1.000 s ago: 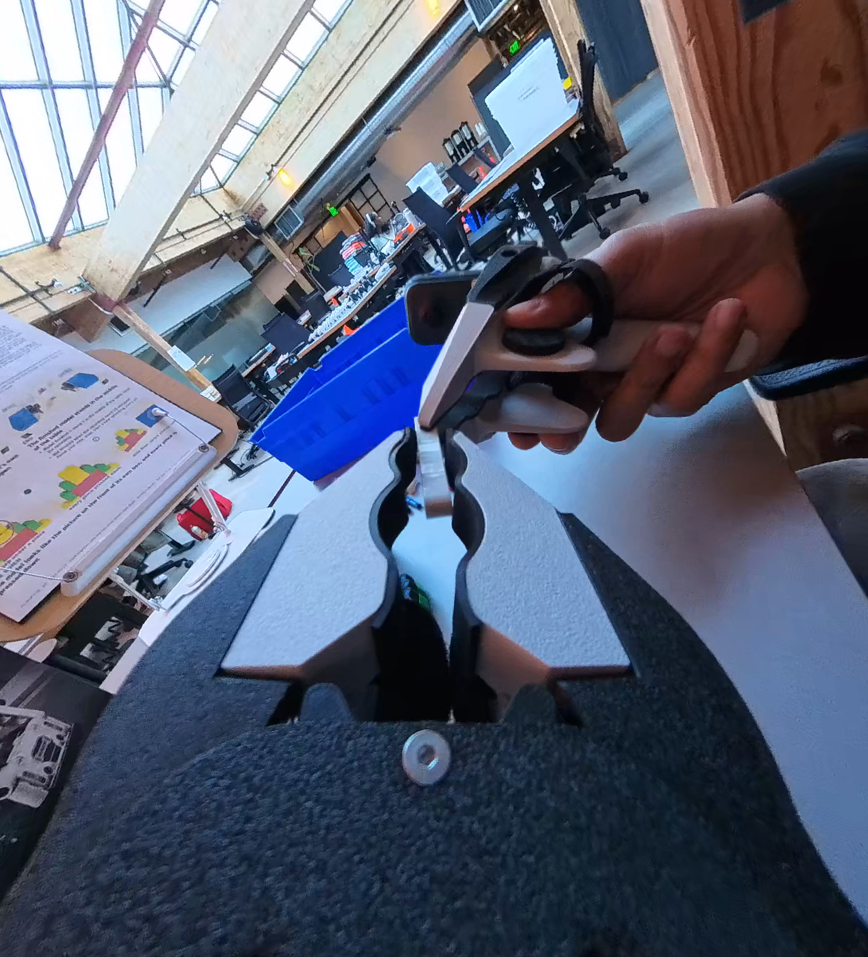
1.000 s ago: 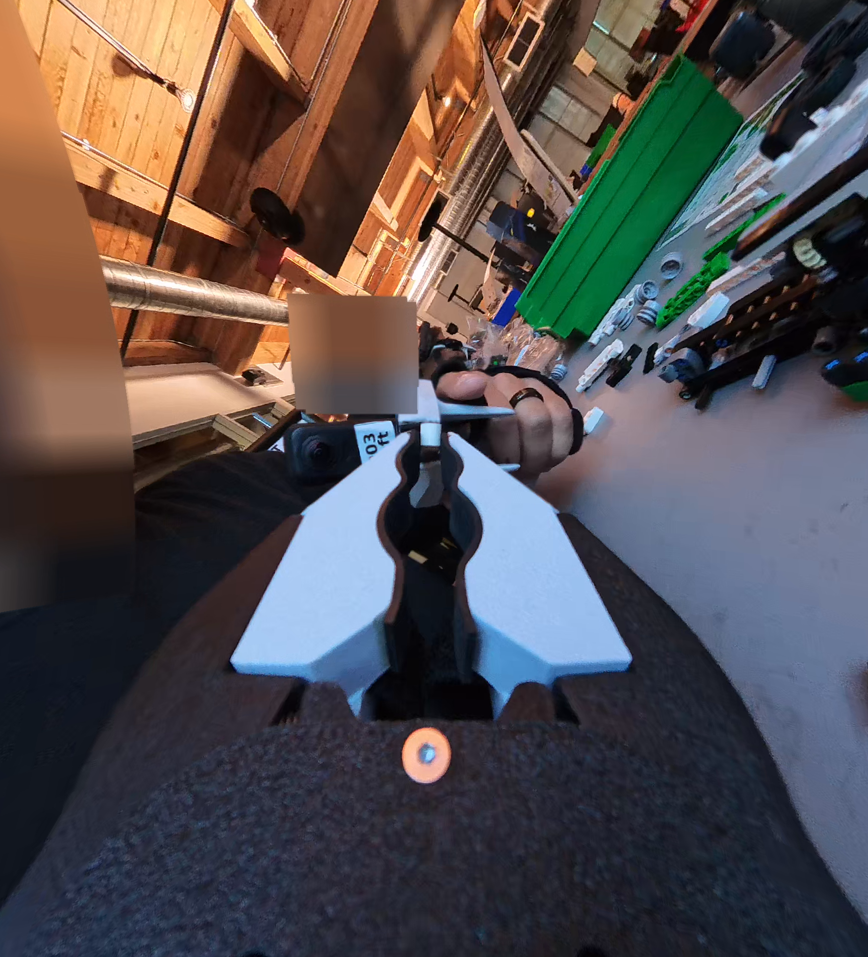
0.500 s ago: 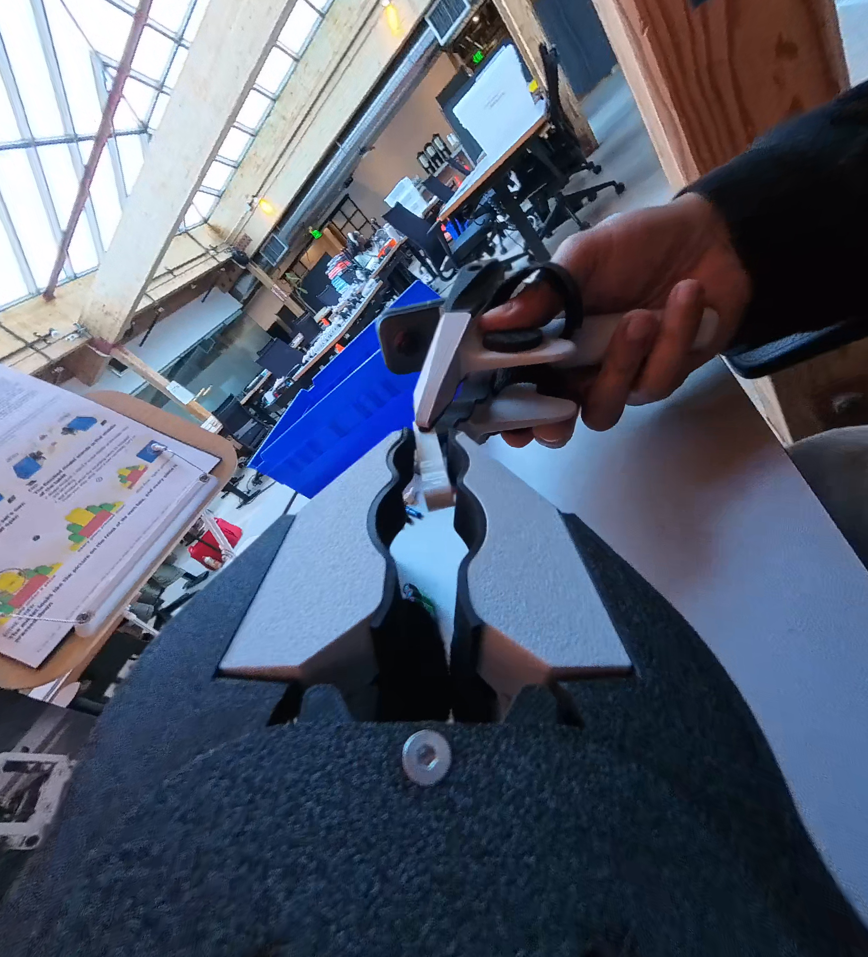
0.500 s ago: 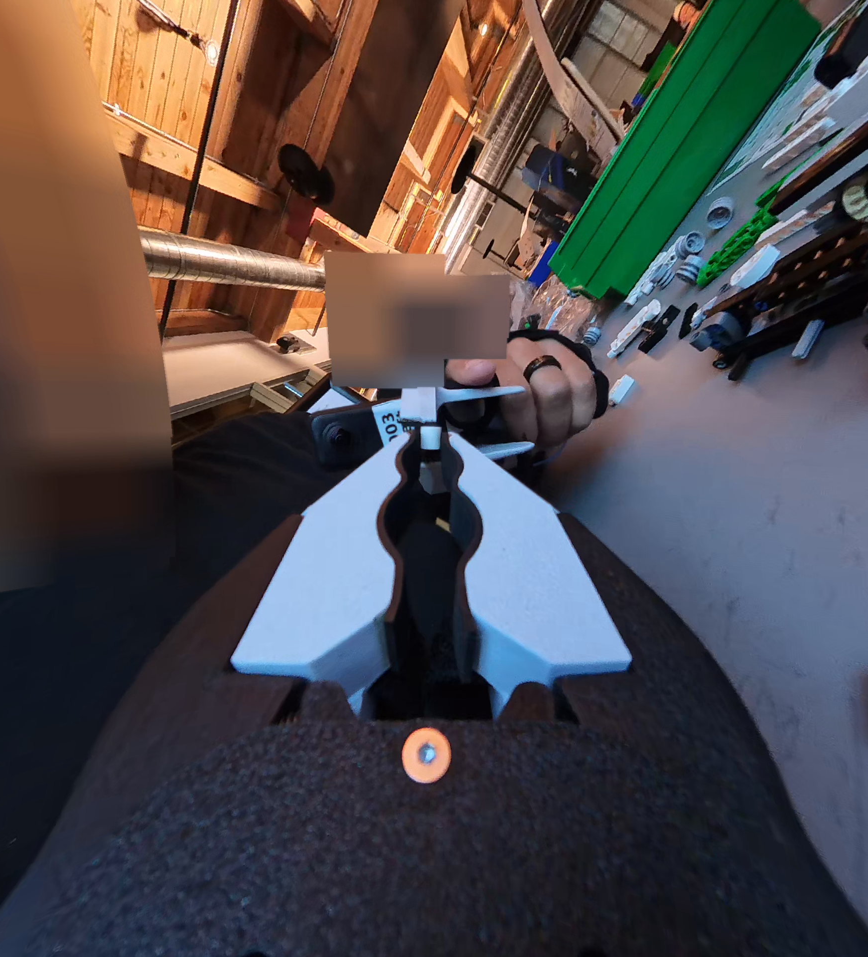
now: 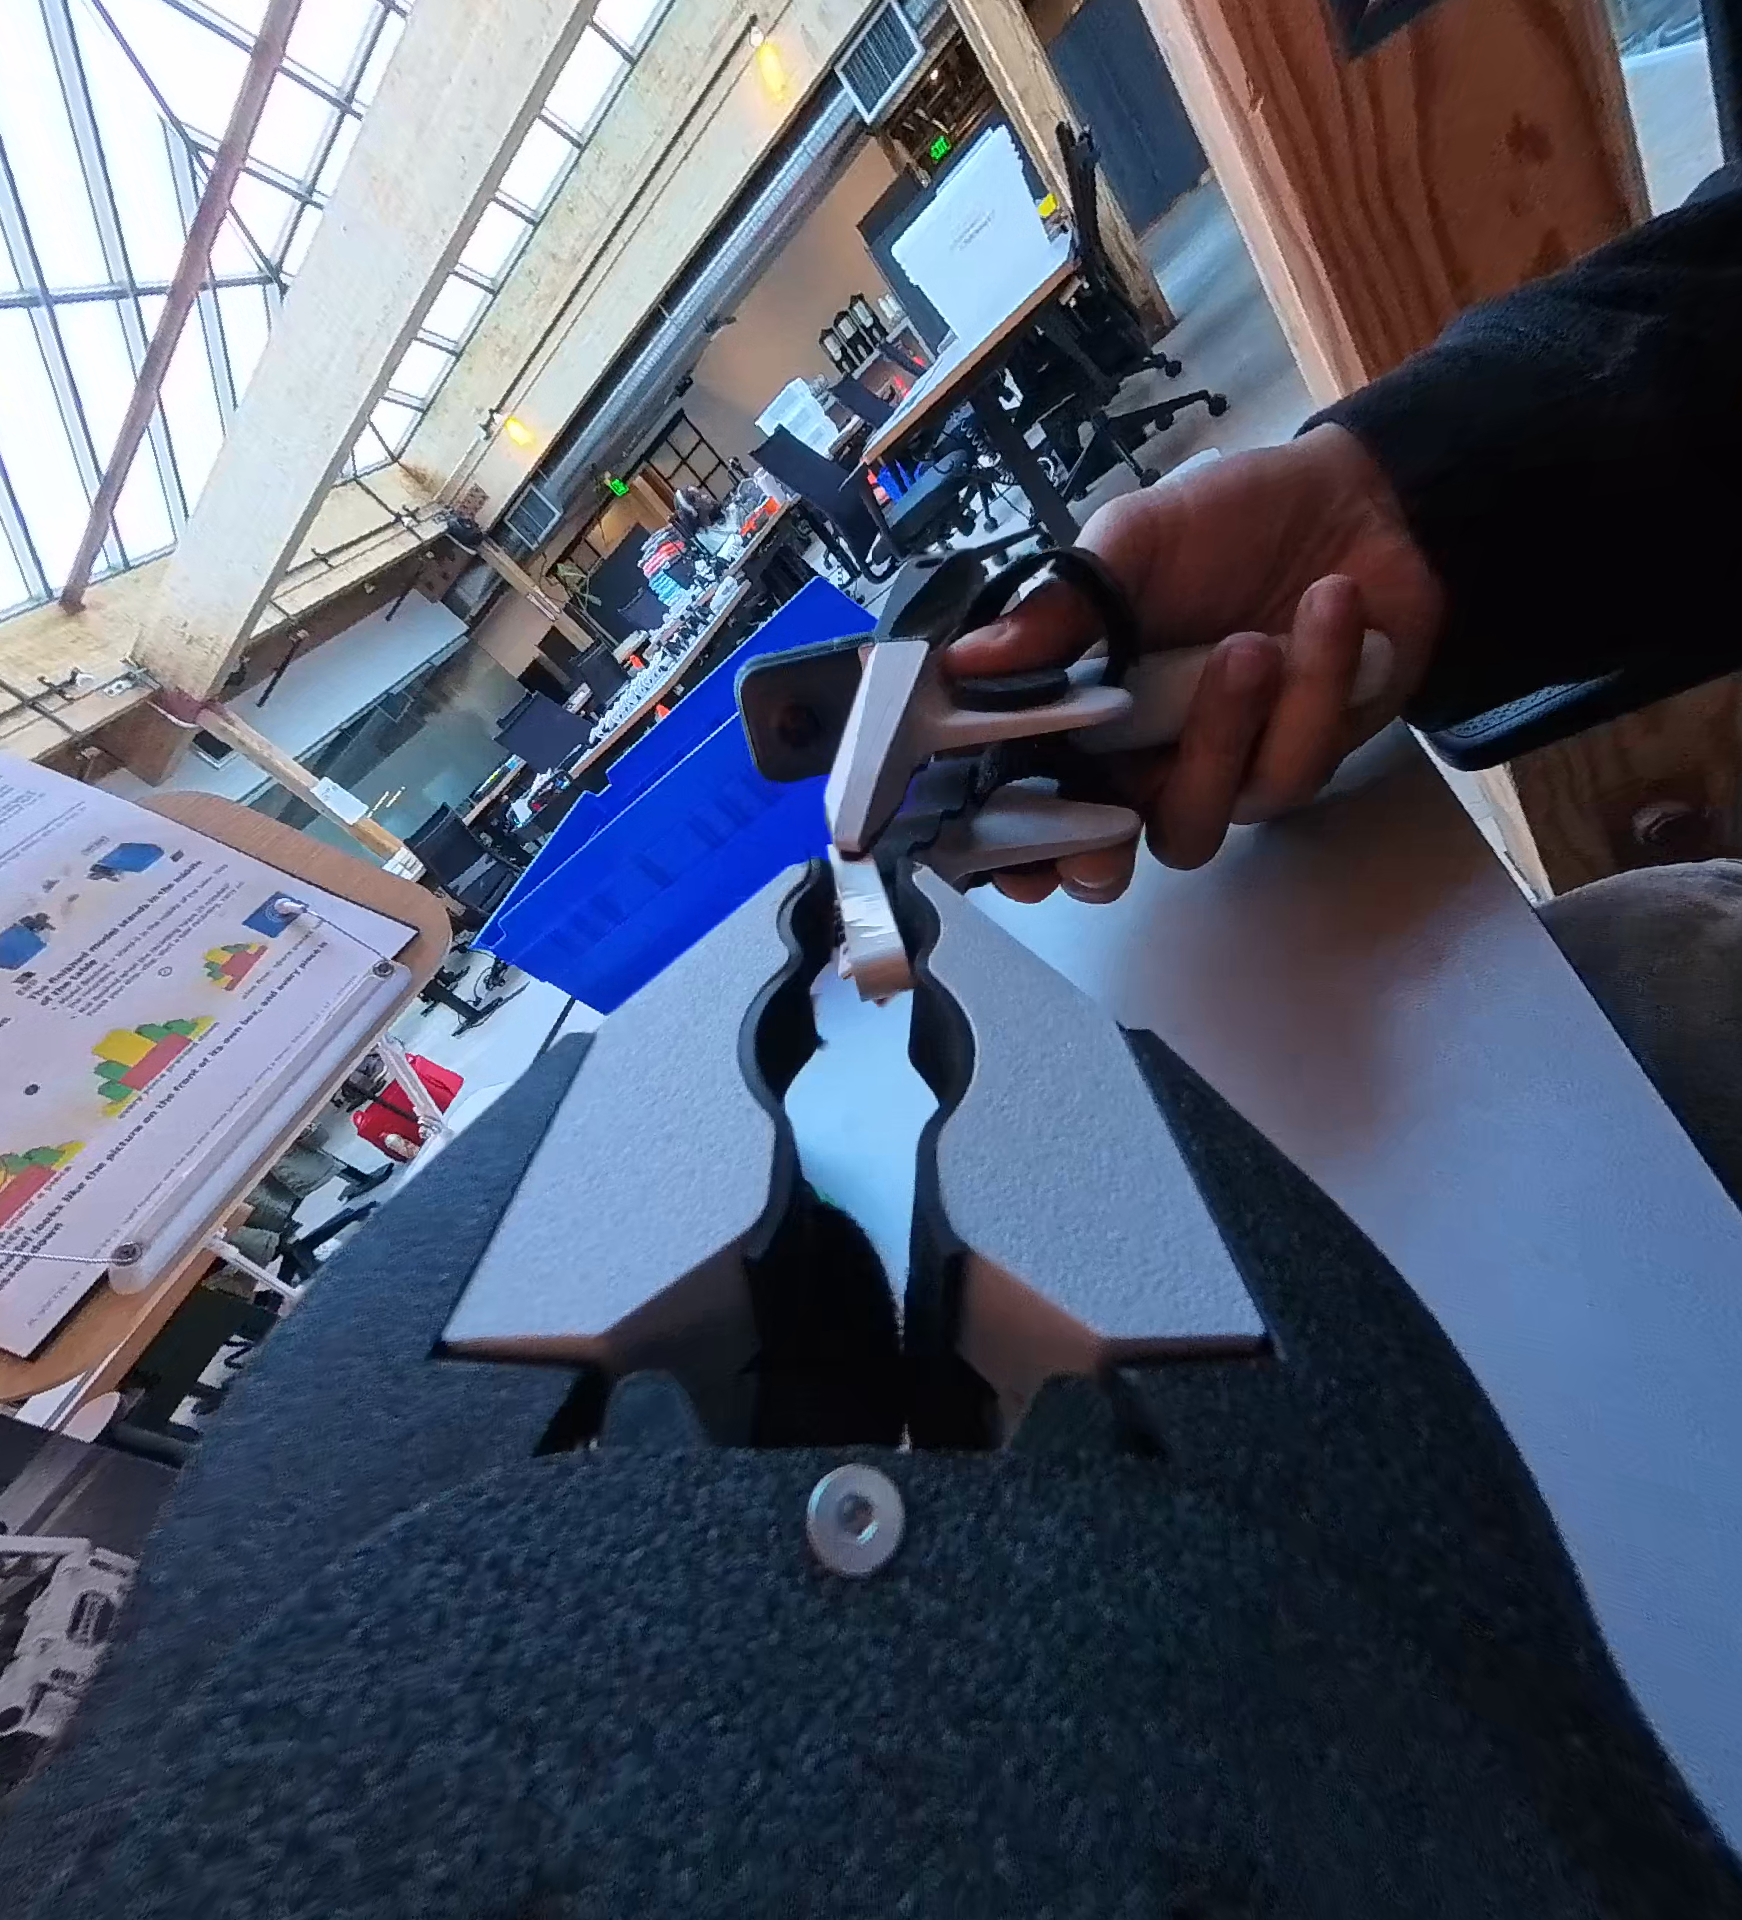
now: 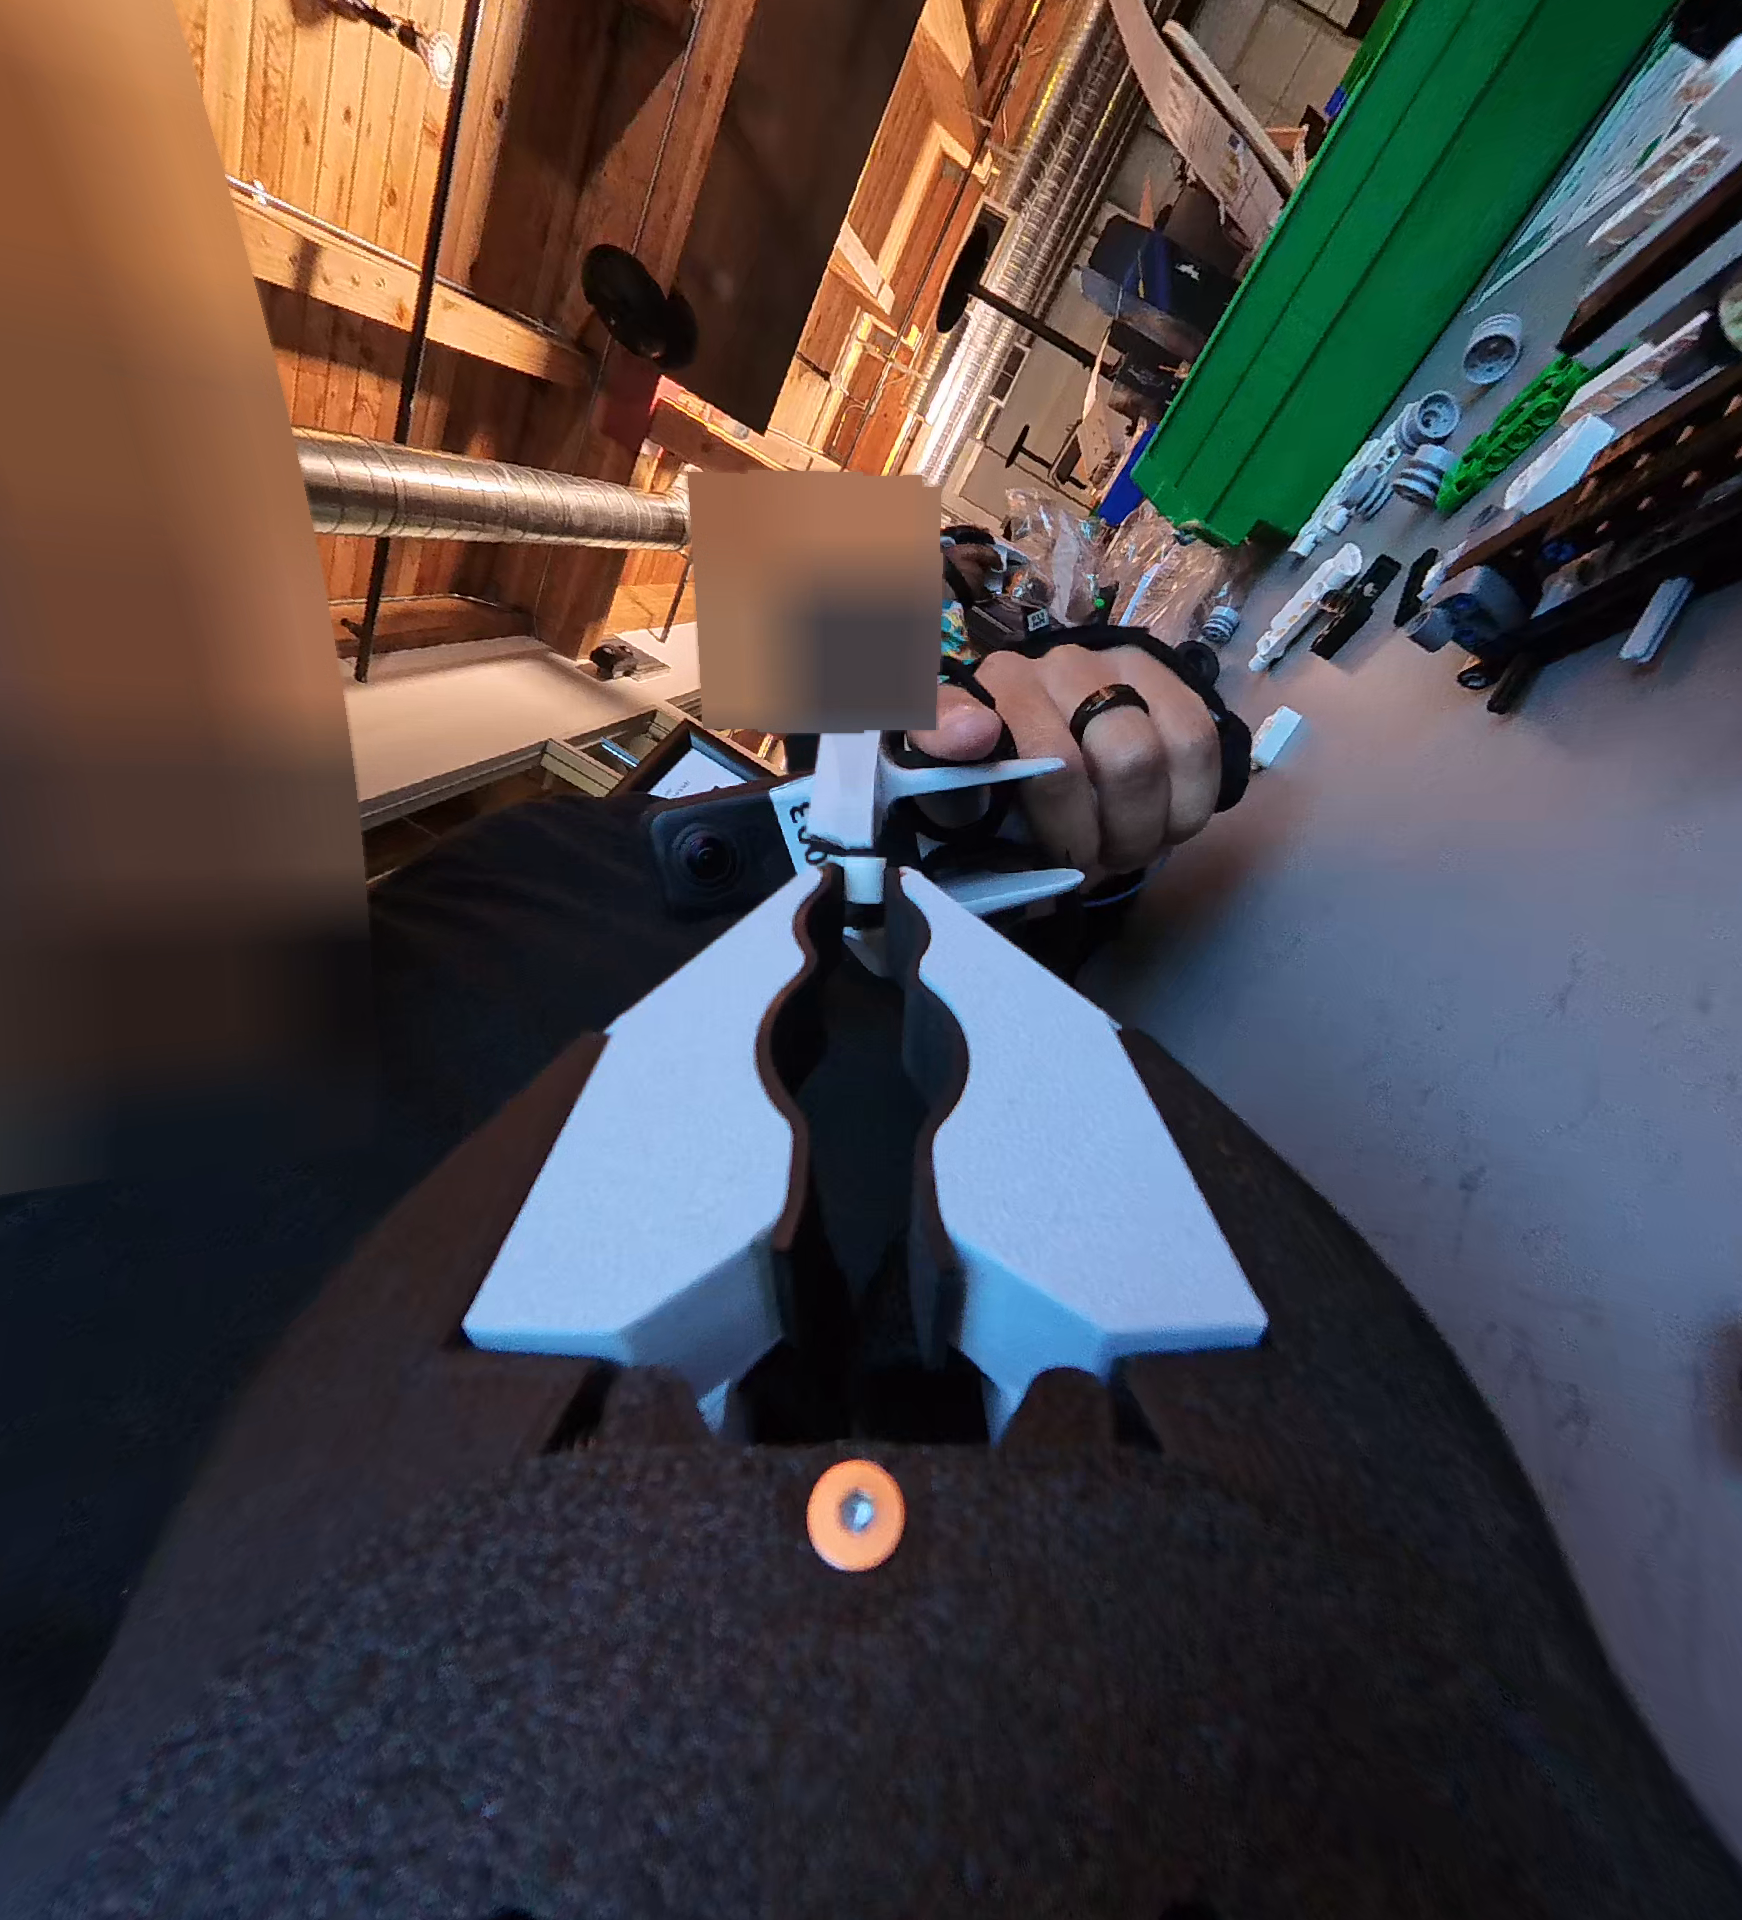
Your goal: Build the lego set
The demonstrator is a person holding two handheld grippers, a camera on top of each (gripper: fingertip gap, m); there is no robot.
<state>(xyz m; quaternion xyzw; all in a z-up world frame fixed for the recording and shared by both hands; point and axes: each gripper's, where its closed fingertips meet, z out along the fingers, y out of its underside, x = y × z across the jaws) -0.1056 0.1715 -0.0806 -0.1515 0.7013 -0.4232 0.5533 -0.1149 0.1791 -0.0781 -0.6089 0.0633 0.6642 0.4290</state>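
Both grippers have tilted a little while staying tip to tip above the pale worktop (image 5: pixel 1469 1195), near its edge closest to the person. A small white plastic lego piece (image 5: pixel 869 928) sits between them, pinched at the tip of the left gripper (image 5: pixel 859 940); the right gripper (image 6: pixel 865 914) meets it, and I cannot tell whose jaws clamp it. It looks light, stiff and smooth, so it is best held across its flat sides.

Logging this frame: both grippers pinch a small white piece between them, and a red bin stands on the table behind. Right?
Not quite: the bin is blue, as the left wrist view shows. The rest holds: the left gripper and right gripper meet on a small white piece.
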